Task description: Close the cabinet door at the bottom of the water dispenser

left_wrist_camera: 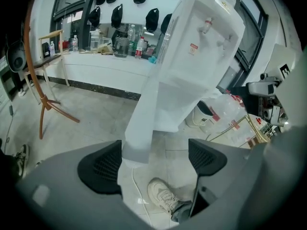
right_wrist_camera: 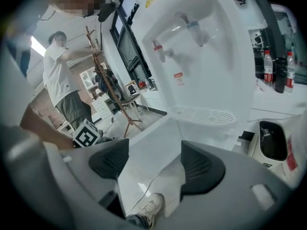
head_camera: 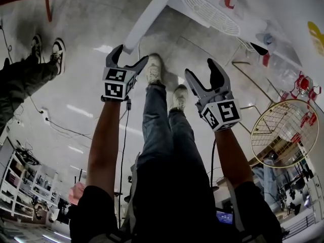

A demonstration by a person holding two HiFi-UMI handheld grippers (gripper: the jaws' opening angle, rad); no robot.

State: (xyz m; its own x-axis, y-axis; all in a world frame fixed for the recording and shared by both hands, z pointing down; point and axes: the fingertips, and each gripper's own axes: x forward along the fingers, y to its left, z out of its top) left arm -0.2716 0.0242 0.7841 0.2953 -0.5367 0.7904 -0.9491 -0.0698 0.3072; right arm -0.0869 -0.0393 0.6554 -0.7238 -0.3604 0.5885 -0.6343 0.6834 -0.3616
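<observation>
A pale tiled floor spreads beneath a white water dispenser. Its bottom cabinet door stands swung wide open, a plain white panel jutting from the dispenser's lower front. The left gripper and right gripper hover short of the dispenser, jaws spread wide and empty. Best, I judge, to press the door's outer face near its free edge and sweep it steadily shut.

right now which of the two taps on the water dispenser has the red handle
The left tap as the right gripper view shows them: its handle is red. The other tap, up and to its right, has a blue handle.
</observation>
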